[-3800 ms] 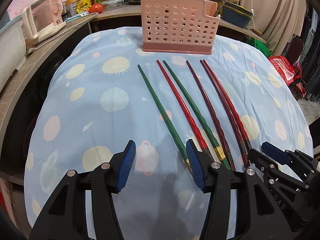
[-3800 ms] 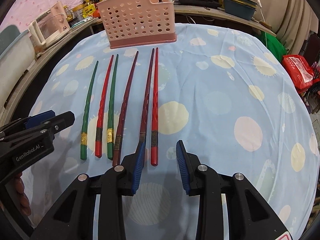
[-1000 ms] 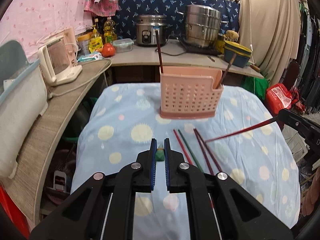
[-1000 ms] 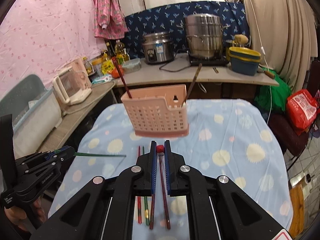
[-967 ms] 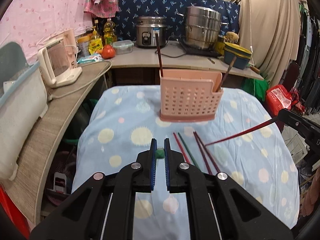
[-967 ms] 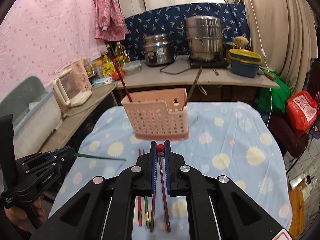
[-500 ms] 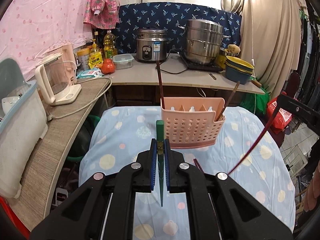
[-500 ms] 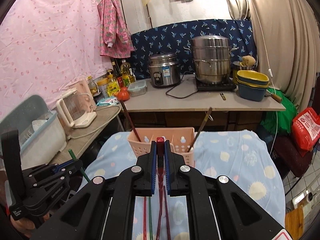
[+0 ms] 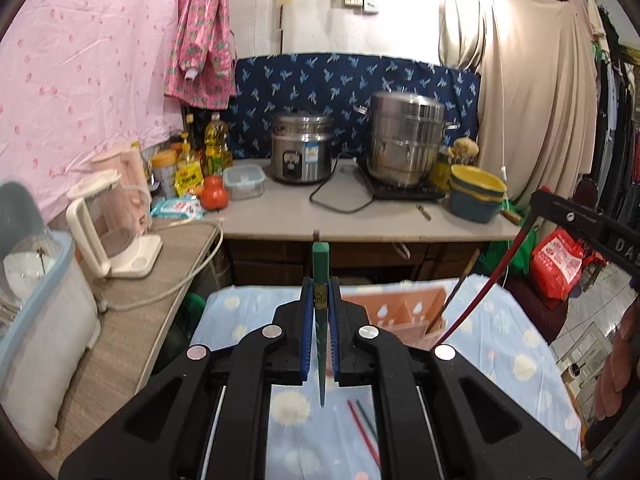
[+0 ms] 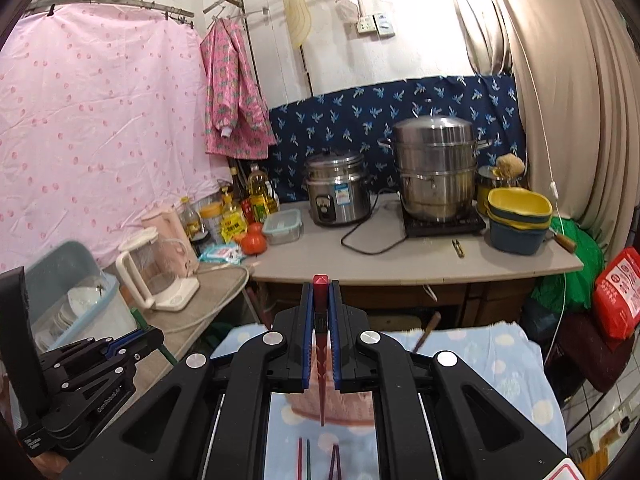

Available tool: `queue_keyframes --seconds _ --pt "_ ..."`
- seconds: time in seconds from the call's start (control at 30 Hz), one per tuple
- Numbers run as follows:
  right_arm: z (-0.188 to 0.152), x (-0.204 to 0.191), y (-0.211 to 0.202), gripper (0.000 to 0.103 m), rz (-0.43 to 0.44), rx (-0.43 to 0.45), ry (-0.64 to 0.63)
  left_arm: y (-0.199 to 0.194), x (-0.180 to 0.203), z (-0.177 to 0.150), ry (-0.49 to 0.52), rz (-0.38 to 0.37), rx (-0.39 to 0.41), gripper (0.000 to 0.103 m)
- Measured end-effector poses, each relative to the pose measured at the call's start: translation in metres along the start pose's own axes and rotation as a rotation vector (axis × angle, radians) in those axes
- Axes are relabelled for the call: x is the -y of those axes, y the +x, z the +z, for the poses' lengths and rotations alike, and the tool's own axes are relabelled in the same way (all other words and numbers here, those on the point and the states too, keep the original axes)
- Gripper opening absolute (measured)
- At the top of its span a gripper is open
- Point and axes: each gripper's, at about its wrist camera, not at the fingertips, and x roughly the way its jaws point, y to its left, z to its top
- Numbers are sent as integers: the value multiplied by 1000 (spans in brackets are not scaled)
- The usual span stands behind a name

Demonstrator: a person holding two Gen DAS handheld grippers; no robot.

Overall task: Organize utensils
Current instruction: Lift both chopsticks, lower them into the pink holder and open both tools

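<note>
My left gripper (image 9: pixel 320 312) is shut on a green chopstick (image 9: pixel 320 272), held upright with its tip pointing down above the table. My right gripper (image 10: pixel 320 316) is shut on a red chopstick (image 10: pixel 320 288), also upright, tip down over the pink utensil basket (image 10: pixel 352 408). The basket also shows in the left wrist view (image 9: pixel 400 308), behind the left gripper, with a brown utensil (image 9: pixel 460 288) leaning in its right end. The red chopstick (image 9: pixel 492 276) slants down from the right gripper at the right edge of the left wrist view. Other chopsticks (image 9: pixel 362 424) lie on the blue spotted tablecloth (image 9: pixel 516 356).
A counter (image 10: pixel 400 256) behind the table holds a rice cooker (image 10: pixel 338 188), a steel steamer pot (image 10: pixel 436 168), yellow and blue bowls (image 10: pixel 518 220), bottles and a tomato. A kettle (image 10: pixel 156 272) and a dish bin (image 10: pixel 68 304) stand on the left counter. A red bag (image 10: pixel 616 292) sits at the right.
Both grippers have risen and tilted up further with their chopsticks. The basket and table have dropped lower in both views.
</note>
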Motion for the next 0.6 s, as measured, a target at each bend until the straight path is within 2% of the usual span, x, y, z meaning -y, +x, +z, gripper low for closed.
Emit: queue_keyframes --seconds 0.17,0.3,0.47,0.6 --pt "31 -1 19 7 -8 44 7 1 4 40 -11 -16 80 7" --pt "41 4 43 7 -14 43 34 3 6 67 -29 -41 141 7" --pt "28 15 79 7 -4 -14 74 21 14 85 -30 -54 172 7" --pt "2 25 113 7 -23 -95 76 54 19 74 -28 -43 127 7"
